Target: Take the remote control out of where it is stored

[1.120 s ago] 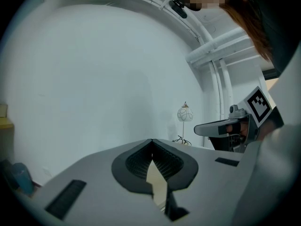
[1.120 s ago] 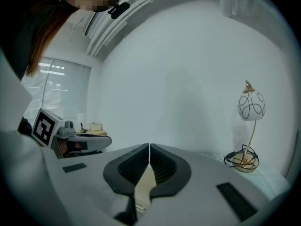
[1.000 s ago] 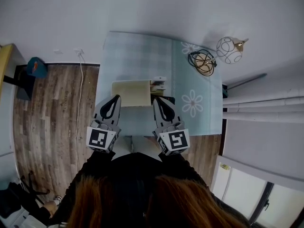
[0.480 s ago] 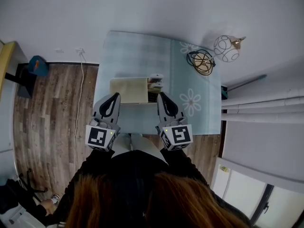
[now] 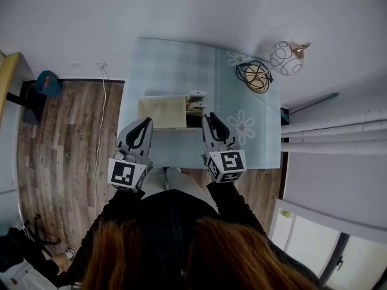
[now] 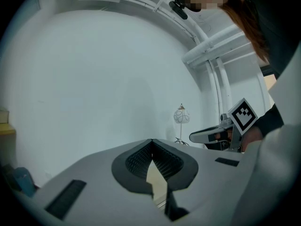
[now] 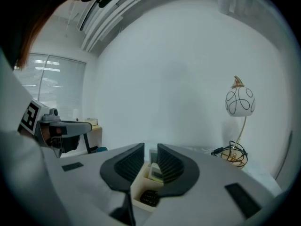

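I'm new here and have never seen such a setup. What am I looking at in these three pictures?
A person holds a two-jaw gripper in each hand. One picture comes from a head camera looking down; the other two ride on the grippers. On the table stand a cream storage box with remotes in its side slots, a wire ornament and a globe lamp. The left gripper is shut and empty. The right gripper points at the remotes; its jaws have just been opening and hold nothing.

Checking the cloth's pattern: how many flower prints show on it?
2: one flower right of the box, one near the cloth's far edge. Others may be hidden.
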Tool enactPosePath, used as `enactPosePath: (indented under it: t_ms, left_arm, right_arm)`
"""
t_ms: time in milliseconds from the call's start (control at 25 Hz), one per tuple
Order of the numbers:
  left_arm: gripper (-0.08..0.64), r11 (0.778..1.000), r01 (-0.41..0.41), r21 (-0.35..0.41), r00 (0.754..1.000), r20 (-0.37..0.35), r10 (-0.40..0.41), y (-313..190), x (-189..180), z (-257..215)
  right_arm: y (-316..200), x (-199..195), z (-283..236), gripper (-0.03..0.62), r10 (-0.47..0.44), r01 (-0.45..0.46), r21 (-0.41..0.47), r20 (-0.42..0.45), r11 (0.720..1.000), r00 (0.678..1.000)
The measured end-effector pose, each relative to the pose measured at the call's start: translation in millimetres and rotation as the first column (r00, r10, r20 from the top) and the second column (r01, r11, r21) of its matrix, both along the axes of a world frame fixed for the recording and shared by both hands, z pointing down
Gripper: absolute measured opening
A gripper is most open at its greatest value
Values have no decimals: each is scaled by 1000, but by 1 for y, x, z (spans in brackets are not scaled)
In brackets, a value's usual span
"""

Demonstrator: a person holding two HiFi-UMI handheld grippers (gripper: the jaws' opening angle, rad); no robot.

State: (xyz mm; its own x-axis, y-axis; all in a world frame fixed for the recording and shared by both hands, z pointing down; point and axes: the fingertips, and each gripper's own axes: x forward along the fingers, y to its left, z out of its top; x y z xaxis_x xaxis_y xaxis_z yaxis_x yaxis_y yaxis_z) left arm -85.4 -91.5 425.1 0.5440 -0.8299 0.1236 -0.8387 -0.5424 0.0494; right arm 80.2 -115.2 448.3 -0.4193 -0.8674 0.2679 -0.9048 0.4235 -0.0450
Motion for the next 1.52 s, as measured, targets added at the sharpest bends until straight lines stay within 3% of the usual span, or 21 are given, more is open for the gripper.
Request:
enactPosePath:
  t_ms: [200, 440, 960, 1520]
  left_arm:
    - [6, 1000, -5, -2, 1000, 1, 5, 1, 3, 0]
    - [6, 1000, -12, -3, 1000, -3, 12, 4, 7, 2]
    - [6, 1000, -7, 2, 1000, 1, 7, 6, 5, 1]
    - [6, 1000, 1, 3, 1000, 14, -1, 9, 0, 0]
  right_arm:
    - [0, 14, 18, 155, 34, -35, -49, -17, 998, 999]
    - [3, 23, 40, 213, 59, -64, -99, -50, 993, 997]
    - [4, 36, 85, 235, 104, -123, -186, -110, 975, 988]
    - [-2, 42, 119, 233, 142, -161, -247, -92, 956, 986]
